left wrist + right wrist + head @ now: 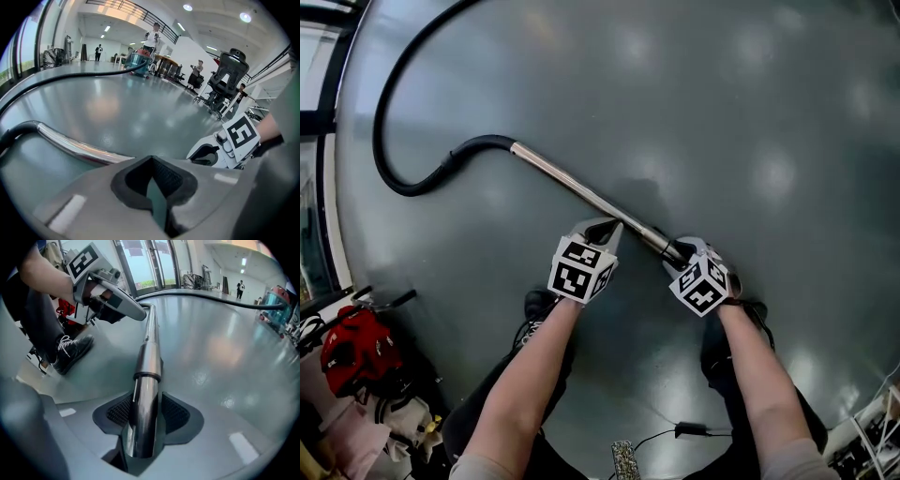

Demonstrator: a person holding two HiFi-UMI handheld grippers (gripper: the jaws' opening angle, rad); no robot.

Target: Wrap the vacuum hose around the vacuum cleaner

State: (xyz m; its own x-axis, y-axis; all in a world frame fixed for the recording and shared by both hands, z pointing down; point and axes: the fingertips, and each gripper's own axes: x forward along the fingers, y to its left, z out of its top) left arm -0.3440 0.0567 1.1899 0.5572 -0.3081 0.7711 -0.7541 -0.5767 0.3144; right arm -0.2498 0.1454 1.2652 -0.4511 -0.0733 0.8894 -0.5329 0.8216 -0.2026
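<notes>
The vacuum's metal tube (572,183) lies on the grey floor and joins a black hose (389,112) that curves away to the upper left. My right gripper (684,253) sits at the tube's near end. In the right gripper view the tube (146,380) runs between both pads, which press on it. My left gripper (605,230) hovers beside the tube's middle, its jaws a narrow gap apart with only floor showing between them (152,180). The tube (75,147) passes just beyond its tips. The teal vacuum cleaner (136,60) stands far off across the floor.
A red bag (356,352) and clutter lie at the lower left by a glass wall. My shoes (539,305) stand just behind the grippers, and a thin cable (675,433) lies on the floor near them. An office chair (229,70) and people are in the distance.
</notes>
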